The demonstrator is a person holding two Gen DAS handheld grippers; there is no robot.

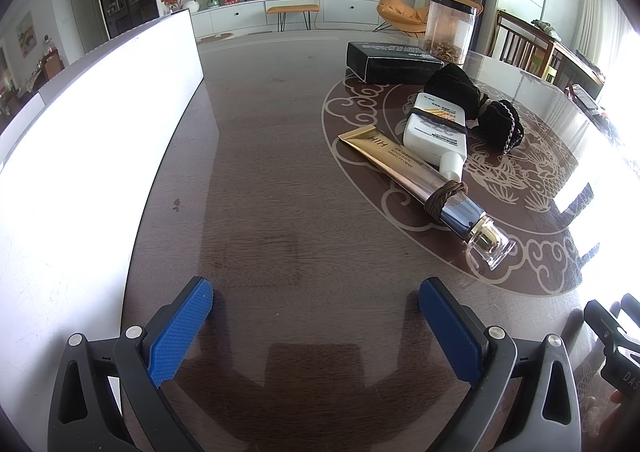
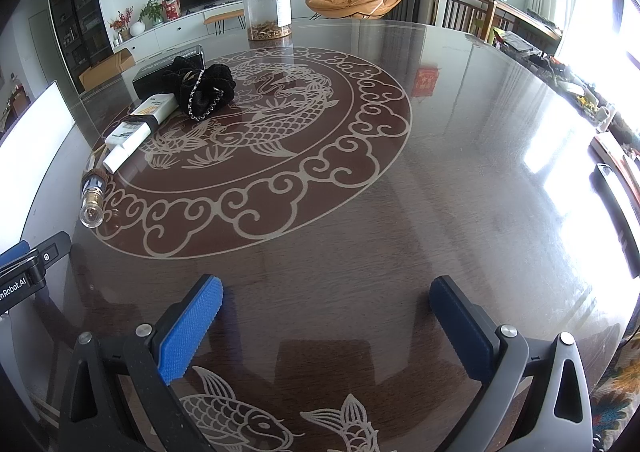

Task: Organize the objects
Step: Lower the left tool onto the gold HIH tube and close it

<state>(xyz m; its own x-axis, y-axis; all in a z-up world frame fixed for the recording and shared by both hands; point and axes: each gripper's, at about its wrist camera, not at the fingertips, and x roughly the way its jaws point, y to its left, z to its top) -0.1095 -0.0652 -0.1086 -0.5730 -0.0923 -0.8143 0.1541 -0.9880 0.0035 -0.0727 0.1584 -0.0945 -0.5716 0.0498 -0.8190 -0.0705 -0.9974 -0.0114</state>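
Note:
On the dark glass-topped table (image 1: 280, 171) lie a gold cream tube (image 1: 424, 179) with a brown hair tie around it, a white tube (image 1: 436, 127) with a dark band, a black scrunchie (image 1: 476, 107) and a black box (image 1: 392, 61). A clear jar (image 1: 450, 29) stands behind them. My left gripper (image 1: 316, 316) is open and empty, low over the table, left of and nearer than the tubes. My right gripper (image 2: 326, 312) is open and empty over bare table. In the right wrist view the gold tube (image 2: 93, 195), white tube (image 2: 136, 127), scrunchie (image 2: 204, 89), box (image 2: 160, 73) and jar (image 2: 267, 7) lie far left.
A white bin wall (image 1: 100, 131) stands along the table's left side. The left gripper's body (image 2: 28, 272) shows at the left edge of the right wrist view. Cluttered items (image 2: 580, 91) line the table's far right edge. Chairs and a TV cabinet stand beyond.

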